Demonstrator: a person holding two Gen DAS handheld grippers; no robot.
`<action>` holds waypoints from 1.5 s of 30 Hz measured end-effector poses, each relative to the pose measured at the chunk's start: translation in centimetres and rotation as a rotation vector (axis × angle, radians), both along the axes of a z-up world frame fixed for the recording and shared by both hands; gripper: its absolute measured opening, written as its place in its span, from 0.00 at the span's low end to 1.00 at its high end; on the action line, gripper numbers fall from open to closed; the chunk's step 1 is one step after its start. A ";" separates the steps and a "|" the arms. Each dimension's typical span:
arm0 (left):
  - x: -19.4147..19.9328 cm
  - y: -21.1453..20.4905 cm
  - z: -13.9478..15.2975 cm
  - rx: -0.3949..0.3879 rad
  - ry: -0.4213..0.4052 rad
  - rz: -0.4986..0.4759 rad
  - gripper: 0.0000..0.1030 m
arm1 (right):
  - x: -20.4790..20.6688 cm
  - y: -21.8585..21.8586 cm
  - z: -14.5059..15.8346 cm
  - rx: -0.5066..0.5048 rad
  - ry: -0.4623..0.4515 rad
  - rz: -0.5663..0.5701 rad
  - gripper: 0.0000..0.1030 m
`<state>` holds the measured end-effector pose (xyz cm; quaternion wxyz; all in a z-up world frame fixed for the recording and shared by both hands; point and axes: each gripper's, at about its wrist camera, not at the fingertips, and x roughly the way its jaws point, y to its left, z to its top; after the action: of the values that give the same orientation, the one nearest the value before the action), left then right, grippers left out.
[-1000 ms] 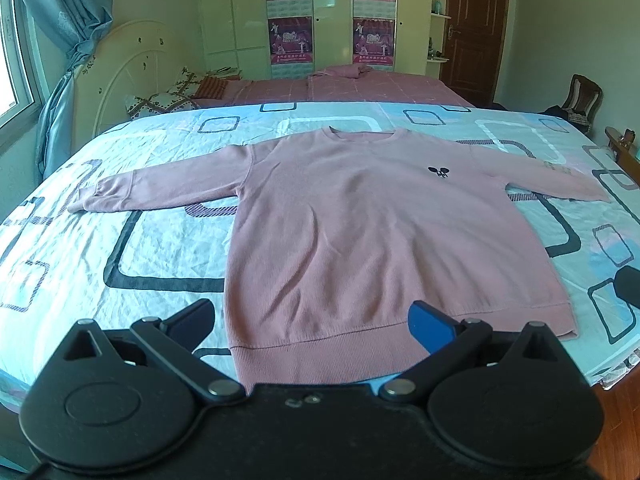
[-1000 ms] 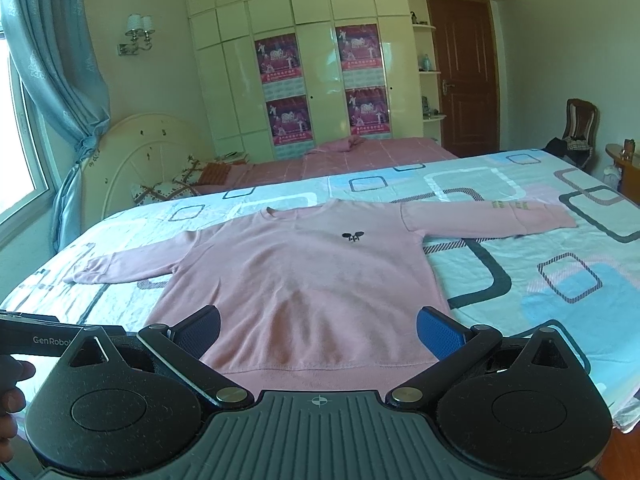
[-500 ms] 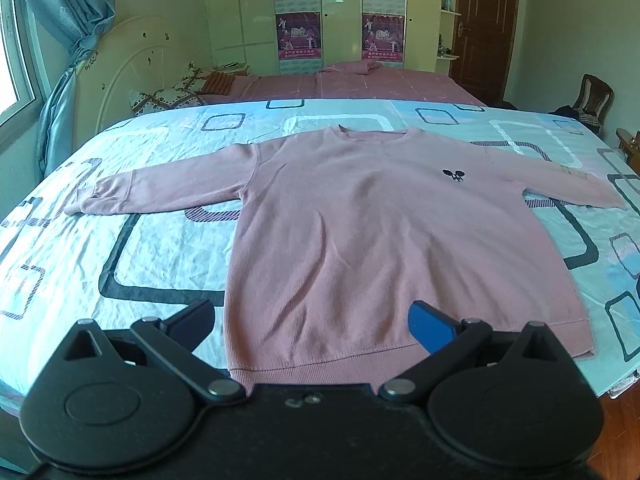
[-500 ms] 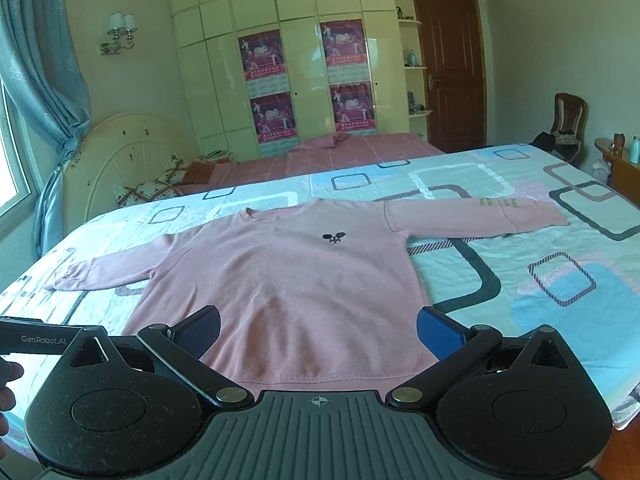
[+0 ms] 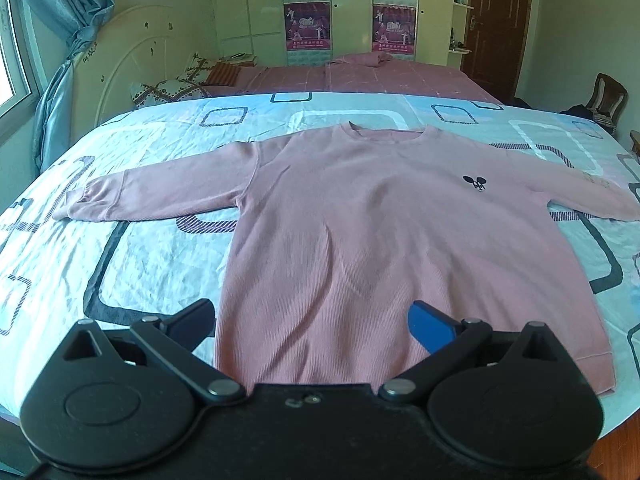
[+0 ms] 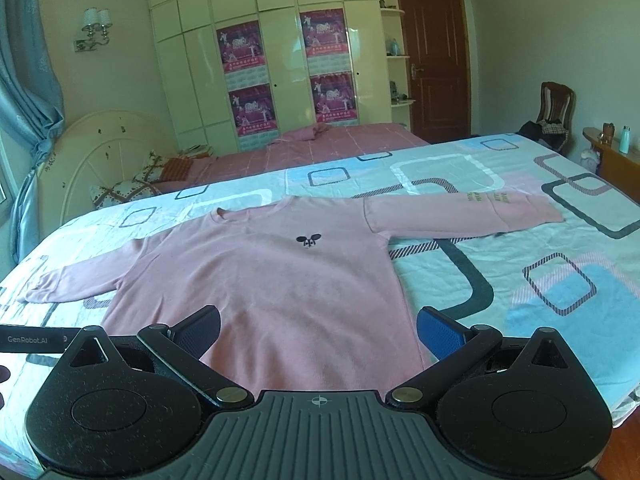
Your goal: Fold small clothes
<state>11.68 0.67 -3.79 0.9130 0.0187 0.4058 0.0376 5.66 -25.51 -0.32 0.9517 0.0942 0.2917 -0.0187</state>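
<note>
My pink knitted long-sleeved sweatshirt lies flat, front up, on the bed's patterned sheet, sleeves spread left and right, hem nearest me. My left claw and right claw both hang wide apart above the hem, holding nothing. It looks soft, light and floppy; I'd pinch a sleeve cuff or a hem corner.

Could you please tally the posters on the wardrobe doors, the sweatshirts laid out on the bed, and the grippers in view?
Posters: 4, first at
pink sweatshirt: 1
Grippers: 2, the left gripper and the right gripper, both open and empty
Total: 7
</note>
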 end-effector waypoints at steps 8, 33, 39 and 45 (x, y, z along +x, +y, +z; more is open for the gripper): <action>3.1 -0.2 -0.4 -0.035 -0.018 0.040 0.99 | 3.5 -2.1 -0.9 -0.010 0.021 -0.019 1.00; 16.3 -3.3 -6.7 -0.047 0.047 0.205 0.99 | 19.4 -21.0 -8.2 -0.020 0.095 -0.214 1.00; 18.8 -5.7 -7.9 0.019 0.061 0.140 0.99 | 22.2 -28.0 -11.6 0.051 0.148 -0.356 1.00; 20.3 -6.7 -8.1 -0.040 0.031 0.117 0.99 | 23.8 -33.0 -14.1 0.100 0.156 -0.445 0.95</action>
<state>31.94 -6.06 -11.90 0.9031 -0.0227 0.4209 0.0822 29.46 -58.48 -14.38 0.8928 0.2015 0.3369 -0.2209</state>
